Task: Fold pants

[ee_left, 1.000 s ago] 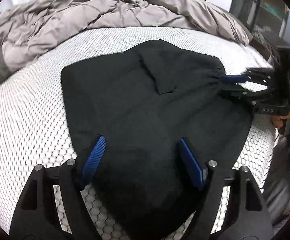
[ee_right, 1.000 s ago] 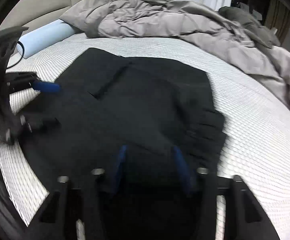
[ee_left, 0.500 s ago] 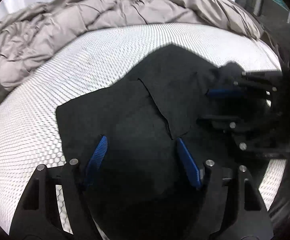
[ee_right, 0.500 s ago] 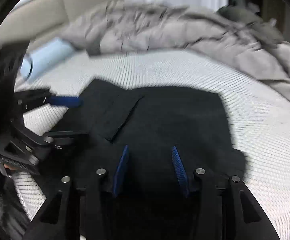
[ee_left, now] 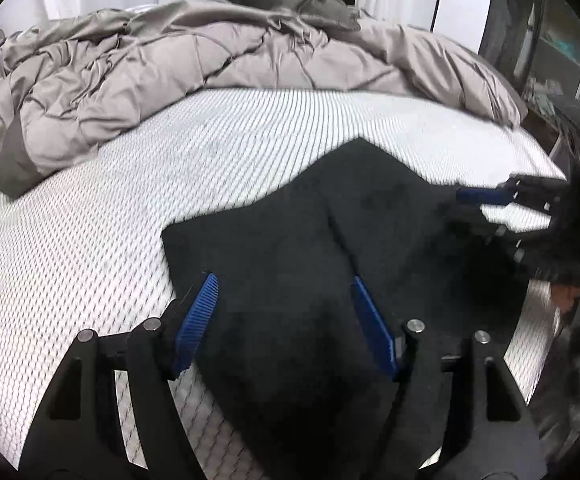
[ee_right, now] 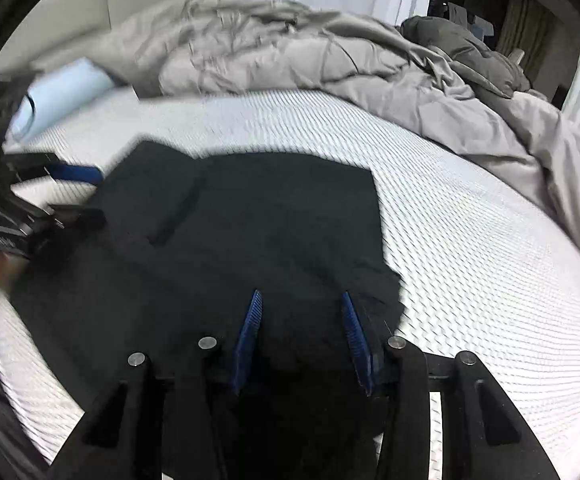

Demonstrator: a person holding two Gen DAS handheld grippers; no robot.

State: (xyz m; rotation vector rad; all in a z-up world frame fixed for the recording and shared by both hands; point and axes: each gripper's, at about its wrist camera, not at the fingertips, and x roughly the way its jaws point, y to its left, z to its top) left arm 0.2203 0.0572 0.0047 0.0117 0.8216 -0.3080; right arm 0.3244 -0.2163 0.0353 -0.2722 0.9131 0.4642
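Lifted and dragged black pants (ee_left: 313, 248) nearer; cloth between left gripper (ee_left: 286, 320) and right gripper (ee_right: 299, 336), grasp uncertain, both equally near.

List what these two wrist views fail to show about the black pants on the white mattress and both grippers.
- Black pants: near edge hidden beneath the left gripper in the left wrist view; whether cloth is pinched is unclear.
- Right gripper: same doubt; dark fabric merges with its black frame in the right wrist view.
- Person's hand: blurred and cut off by the lens rim.
- White mattress: smeared by motion blur.
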